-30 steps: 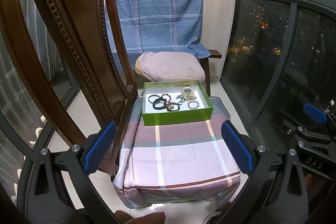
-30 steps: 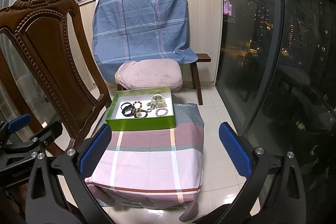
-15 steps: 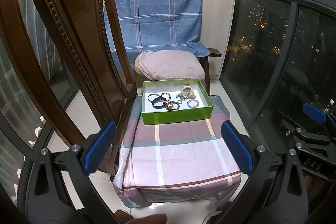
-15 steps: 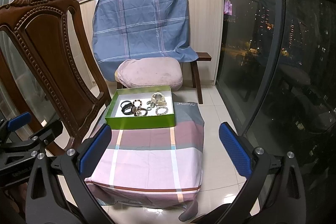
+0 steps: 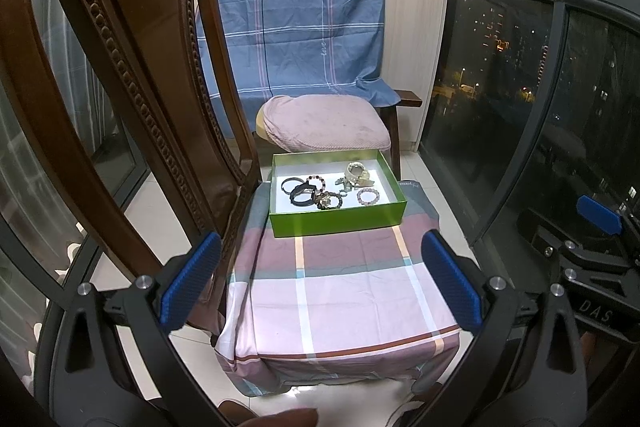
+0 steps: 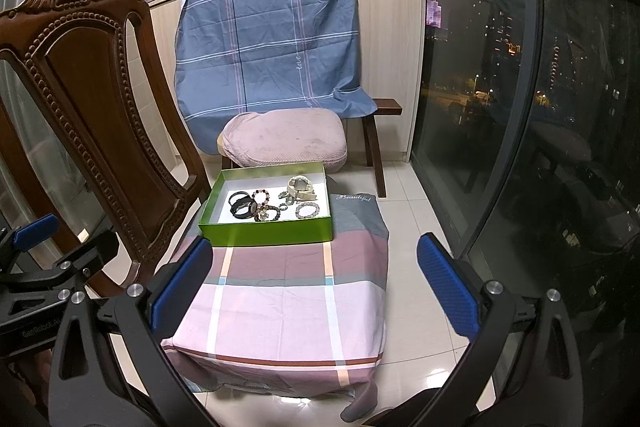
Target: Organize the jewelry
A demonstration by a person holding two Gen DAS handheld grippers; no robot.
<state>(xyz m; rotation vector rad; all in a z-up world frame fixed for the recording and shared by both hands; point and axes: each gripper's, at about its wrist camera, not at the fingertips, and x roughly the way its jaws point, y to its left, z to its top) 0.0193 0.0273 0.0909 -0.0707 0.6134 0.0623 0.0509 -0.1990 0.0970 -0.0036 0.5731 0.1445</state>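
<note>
left gripper [image 5: 320, 281]: jaws wide apart, empty
right gripper [image 6: 314, 281]: jaws wide apart, empty
green box [image 5: 336, 217]: ahead of both, holding bracelets [image 5: 310, 191]

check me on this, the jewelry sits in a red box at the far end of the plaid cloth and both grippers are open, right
Not quite: the box is green, not red, as the right wrist view shows. The rest holds: the jewelry lies inside it at the plaid cloth's far end, and the left gripper and right gripper are open.
</note>
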